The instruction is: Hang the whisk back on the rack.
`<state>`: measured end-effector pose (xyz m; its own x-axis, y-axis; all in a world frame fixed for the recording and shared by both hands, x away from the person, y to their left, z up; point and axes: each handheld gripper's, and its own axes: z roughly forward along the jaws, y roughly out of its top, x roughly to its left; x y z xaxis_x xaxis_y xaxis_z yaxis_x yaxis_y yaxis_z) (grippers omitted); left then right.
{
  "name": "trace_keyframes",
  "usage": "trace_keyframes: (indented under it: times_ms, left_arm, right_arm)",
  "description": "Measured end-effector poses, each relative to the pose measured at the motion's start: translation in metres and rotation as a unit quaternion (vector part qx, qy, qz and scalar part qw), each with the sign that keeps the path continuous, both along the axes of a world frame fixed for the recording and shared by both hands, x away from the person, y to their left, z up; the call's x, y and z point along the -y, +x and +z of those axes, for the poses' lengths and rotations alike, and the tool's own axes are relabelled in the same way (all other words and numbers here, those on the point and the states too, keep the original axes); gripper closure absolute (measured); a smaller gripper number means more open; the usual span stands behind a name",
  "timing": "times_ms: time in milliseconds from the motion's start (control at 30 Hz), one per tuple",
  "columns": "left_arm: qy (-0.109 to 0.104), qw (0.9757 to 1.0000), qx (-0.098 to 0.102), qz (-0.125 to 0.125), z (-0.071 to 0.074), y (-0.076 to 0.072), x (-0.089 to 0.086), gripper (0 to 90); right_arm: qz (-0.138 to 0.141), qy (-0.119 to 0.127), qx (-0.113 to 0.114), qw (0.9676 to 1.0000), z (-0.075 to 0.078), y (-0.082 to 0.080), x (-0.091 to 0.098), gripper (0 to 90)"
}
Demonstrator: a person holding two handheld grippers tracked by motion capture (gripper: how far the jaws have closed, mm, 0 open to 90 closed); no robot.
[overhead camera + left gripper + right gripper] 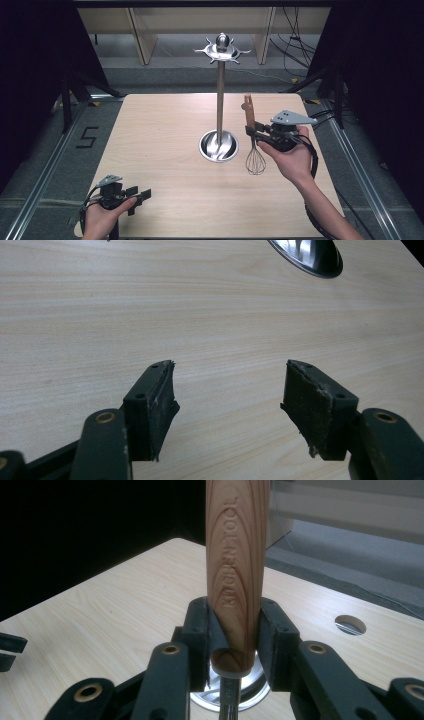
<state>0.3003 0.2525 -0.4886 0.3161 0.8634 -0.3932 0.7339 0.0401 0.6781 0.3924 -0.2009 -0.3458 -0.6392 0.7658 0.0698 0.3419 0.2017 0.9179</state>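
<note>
A whisk with a wooden handle (249,112) and a wire head (255,161) hangs upright above the table, right of the stand's base. My right gripper (254,131) is shut on the lower end of that handle (233,580), pads pressed on both sides. A metal utensil stand rises mid-table: round shiny base (218,145), thin pole (220,95), hook crown (222,49) on top. My left gripper (140,195) rests low near the table's front left corner, open, with bare wood between its pads (155,410).
The light wood table (160,125) has a small round hole (350,624) near its edge. Dark curtains flank both sides. Cables (295,45) lie on the floor beyond the far edge. The stand's base (307,255) shows far ahead of the left gripper.
</note>
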Motion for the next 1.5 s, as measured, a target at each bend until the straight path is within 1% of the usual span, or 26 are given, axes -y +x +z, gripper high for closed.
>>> trace_keyframes:
  times_ms: [67, 167, 367, 400, 500, 533, 600, 633, 667, 700, 733, 767, 833, 867, 900, 967, 1000, 1033, 1100, 1133, 1267, 1300, 1333, 1433, 1467, 1500]
  left_arm:
    - [0.001, 1.0000, 0.000, 0.003, 0.000, 0.000, 0.001, 36.3]
    - [0.000, 1.0000, -0.001, 0.003, 0.000, 0.000, 0.001, 36.3]
    - [0.002, 1.0000, 0.001, 0.003, 0.000, 0.000, 0.000, 36.4]
    - [0.002, 1.0000, 0.001, 0.003, 0.000, 0.000, 0.000, 36.3]
    - [0.001, 1.0000, 0.001, 0.004, 0.000, 0.000, 0.001, 36.3]
    - [0.001, 1.0000, 0.000, 0.004, 0.000, 0.000, 0.001, 36.3]
    - [0.002, 1.0000, 0.000, 0.003, 0.000, 0.000, 0.001, 36.3]
    - [0.002, 1.0000, 0.001, 0.003, 0.000, 0.000, 0.000, 36.3]
    - [-0.001, 1.0000, 0.002, 0.003, 0.000, 0.000, 0.001, 36.3]
    - [-0.001, 1.0000, 0.002, 0.003, 0.000, 0.000, 0.001, 36.3]
    - [-0.002, 1.0000, 0.001, 0.003, 0.000, 0.000, 0.001, 36.4]
    - [-0.002, 1.0000, 0.001, 0.003, 0.000, 0.000, 0.001, 36.3]
    - [-0.002, 1.0000, 0.002, 0.002, 0.000, 0.000, 0.001, 36.3]
    - [-0.002, 1.0000, 0.002, 0.002, 0.000, 0.000, 0.000, 36.4]
    - [-0.002, 1.0000, 0.002, 0.002, 0.000, 0.000, 0.000, 36.4]
    - [-0.003, 1.0000, 0.001, 0.002, 0.000, 0.000, 0.000, 36.4]
    - [-0.002, 1.0000, 0.003, 0.002, 0.000, 0.000, 0.000, 36.4]
    - [-0.003, 1.0000, 0.003, 0.002, 0.000, 0.000, 0.001, 36.4]
    - [-0.004, 1.0000, 0.003, 0.002, 0.001, 0.000, 0.001, 36.4]
    - [-0.003, 1.0000, 0.003, 0.002, 0.001, 0.000, 0.001, 36.4]
    - [-0.004, 1.0000, 0.005, 0.001, 0.000, 0.000, 0.002, 36.4]
    - [-0.004, 1.0000, 0.005, 0.002, 0.001, 0.000, 0.002, 36.4]
    - [-0.005, 1.0000, 0.005, 0.002, 0.001, 0.000, 0.002, 36.4]
    - [-0.004, 1.0000, 0.006, 0.001, 0.001, 0.000, 0.002, 36.4]
    - [-0.004, 1.0000, 0.006, 0.001, 0.001, 0.000, 0.002, 36.4]
    - [-0.004, 1.0000, 0.006, 0.001, 0.001, 0.000, 0.002, 36.4]
  right_arm:
    - [0.005, -0.002, 0.008, 1.0000, 0.002, 0.002, 0.000, 69.9]
    - [0.001, 0.003, 0.006, 1.0000, 0.005, 0.002, -0.001, 69.9]
    - [0.001, 0.004, 0.019, 0.9998, 0.010, 0.005, -0.002, 69.8]
    - [-0.004, 0.008, 0.009, 0.9999, 0.011, 0.005, -0.003, 69.8]
    - [-0.003, 0.009, 0.019, 0.9998, 0.013, 0.006, -0.003, 69.8]
    - [-0.004, 0.017, 0.013, 0.9998, 0.013, 0.006, -0.004, 69.8]
    - [-0.001, 0.006, 0.021, 0.9997, 0.014, 0.007, -0.002, 69.8]
    - [-0.005, 0.016, 0.005, 0.9998, 0.015, 0.006, -0.004, 69.8]
    - [-0.002, 0.017, 0.013, 0.9998, 0.016, 0.007, -0.003, 69.9]
    - [-0.002, 0.007, 0.022, 0.9997, 0.017, 0.007, -0.002, 69.8]
    - [-0.004, 0.020, 0.010, 0.9997, 0.018, 0.006, -0.004, 69.8]
    - [0.004, 0.016, 0.013, 0.9998, 0.019, 0.007, -0.003, 69.8]
    - [0.000, 0.014, 0.021, 0.9997, 0.021, 0.008, -0.003, 69.8]
    - [-0.002, 0.021, 0.011, 0.9997, 0.022, 0.007, -0.004, 69.8]
    - [0.004, 0.018, 0.016, 0.9997, 0.022, 0.009, -0.003, 69.8]
    - [-0.001, 0.022, 0.019, 0.9996, 0.024, 0.009, -0.004, 69.8]
    - [0.002, 0.015, 0.024, 0.9996, 0.025, 0.010, -0.004, 69.8]
    - [0.000, 0.024, 0.012, 0.9996, 0.026, 0.009, -0.005, 69.8]
    - [0.003, 0.017, 0.027, 0.9995, 0.028, 0.011, -0.005, 69.8]
    - [0.000, 0.023, 0.019, 0.9995, 0.028, 0.010, -0.006, 69.8]
    - [0.001, 0.027, 0.023, 0.9994, 0.031, 0.012, -0.007, 69.8]
    - [0.000, 0.032, 0.011, 0.9994, 0.032, 0.011, -0.007, 69.8]
    - [-0.004, 0.028, 0.022, 0.9994, 0.032, 0.011, -0.007, 69.8]
    - [-0.002, 0.028, 0.023, 0.9994, 0.034, 0.012, -0.007, 69.8]
    - [-0.007, 0.034, 0.010, 0.9993, 0.035, 0.011, -0.009, 69.8]
    - [-0.007, 0.034, 0.010, 0.9993, 0.035, 0.011, -0.009, 69.8]
